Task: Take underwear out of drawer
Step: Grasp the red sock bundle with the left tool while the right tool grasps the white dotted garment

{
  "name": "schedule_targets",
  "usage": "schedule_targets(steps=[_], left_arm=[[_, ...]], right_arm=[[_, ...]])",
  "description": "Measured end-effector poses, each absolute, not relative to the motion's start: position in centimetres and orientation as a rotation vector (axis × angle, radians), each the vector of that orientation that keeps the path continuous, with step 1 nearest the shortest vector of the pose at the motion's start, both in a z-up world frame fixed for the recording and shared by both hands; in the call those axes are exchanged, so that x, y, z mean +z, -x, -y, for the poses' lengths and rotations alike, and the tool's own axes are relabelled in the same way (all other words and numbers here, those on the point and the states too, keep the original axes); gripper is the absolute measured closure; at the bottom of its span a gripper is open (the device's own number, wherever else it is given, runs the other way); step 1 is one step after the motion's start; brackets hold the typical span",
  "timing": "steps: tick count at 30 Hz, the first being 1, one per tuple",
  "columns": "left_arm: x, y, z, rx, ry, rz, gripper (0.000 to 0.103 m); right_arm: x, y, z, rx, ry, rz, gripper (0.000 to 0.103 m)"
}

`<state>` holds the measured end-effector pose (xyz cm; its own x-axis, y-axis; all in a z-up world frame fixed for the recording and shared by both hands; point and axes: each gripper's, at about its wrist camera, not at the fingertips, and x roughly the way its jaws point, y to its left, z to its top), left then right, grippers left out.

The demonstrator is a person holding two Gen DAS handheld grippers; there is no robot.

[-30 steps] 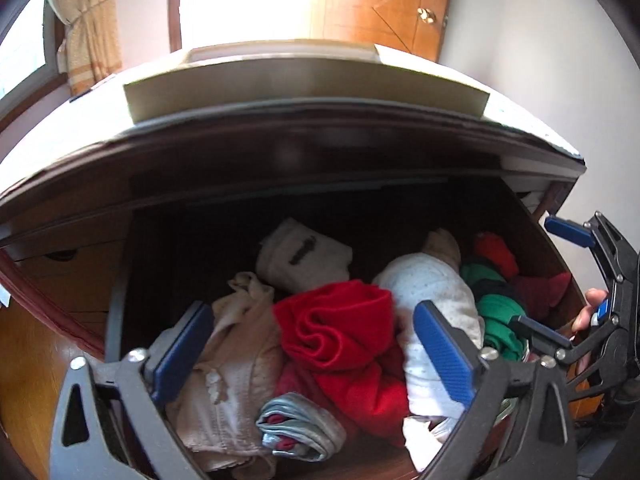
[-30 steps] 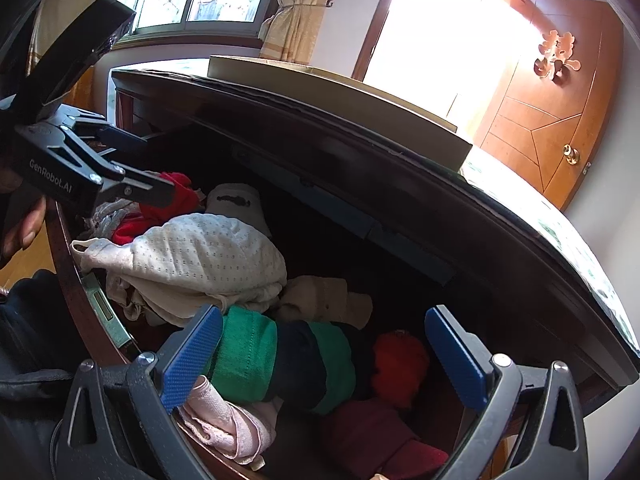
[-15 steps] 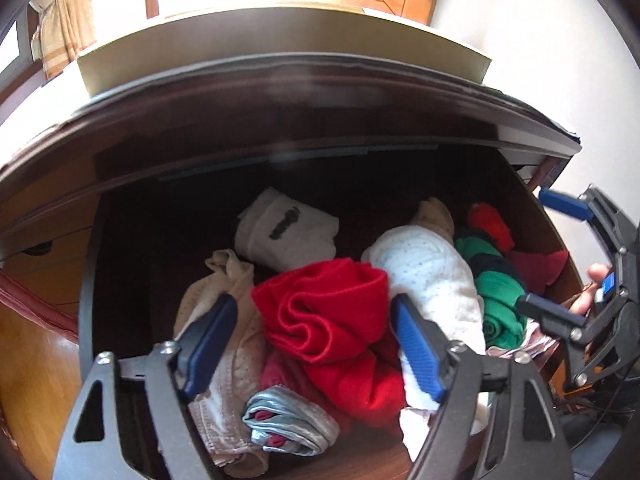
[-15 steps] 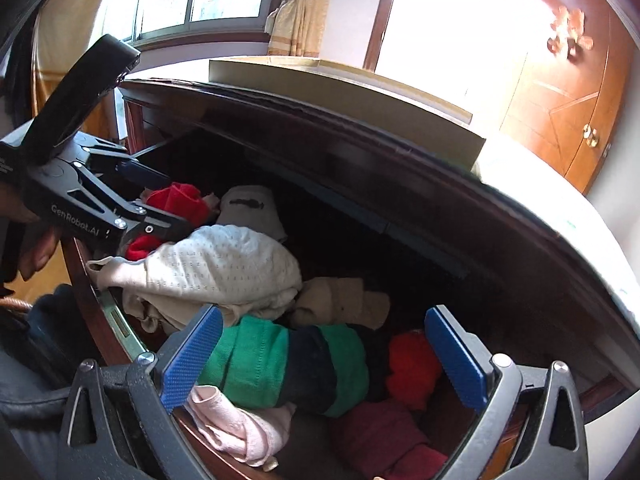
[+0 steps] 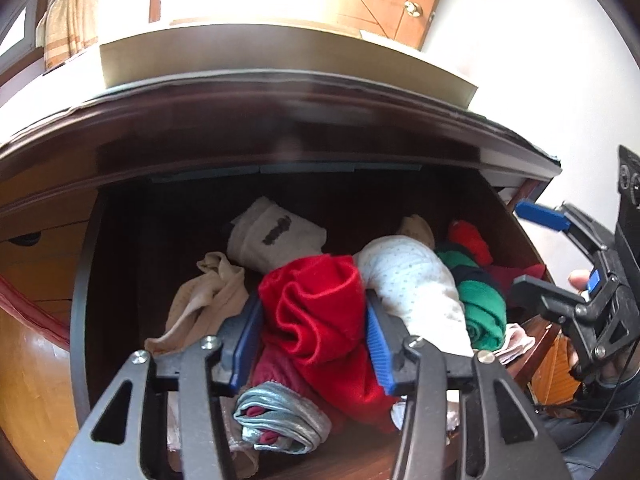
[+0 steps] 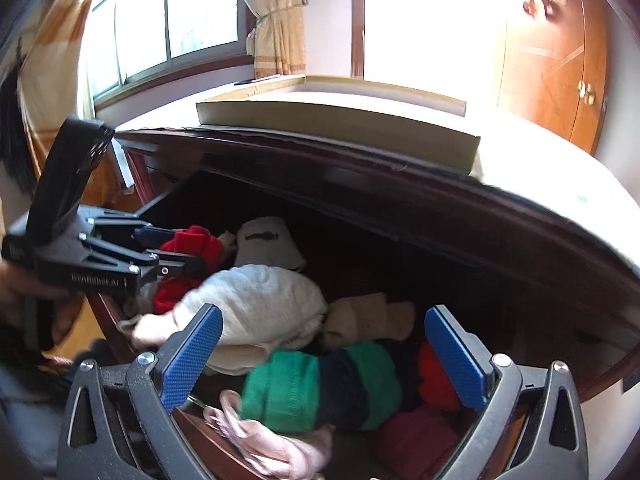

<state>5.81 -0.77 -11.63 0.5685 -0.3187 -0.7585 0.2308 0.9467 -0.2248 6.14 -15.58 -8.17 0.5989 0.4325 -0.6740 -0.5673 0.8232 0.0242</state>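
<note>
Dark wooden drawer (image 5: 86,280) — left gripper (image 5: 314,340) clamps crumpled red underwear (image 5: 316,312) inside; right gripper (image 6: 320,352) gapes wide above.

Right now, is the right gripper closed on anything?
No: in the right wrist view the right gripper has its jaws spread wide above the green and navy garment, not touching it.

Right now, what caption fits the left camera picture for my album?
Left gripper squeezing red underwear in an open drawer full of clothes.
</note>
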Motion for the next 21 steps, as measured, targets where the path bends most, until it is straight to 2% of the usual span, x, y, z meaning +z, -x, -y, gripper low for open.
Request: schedule_targets(steps=[10, 21], left_arm=[[-10.9, -5.3, -0.2, -0.316, 0.146, -0.877, 0.058], [-11.5, -5.4, -0.2, -0.316, 0.161, -0.883, 0.058]], right_arm=[[-8.4, -8.3, 13.0, 0.624, 0.106, -0.86, 0.001], [-11.0, -10.9, 11.0, 0.678, 0.056, -1.044, 0.001]])
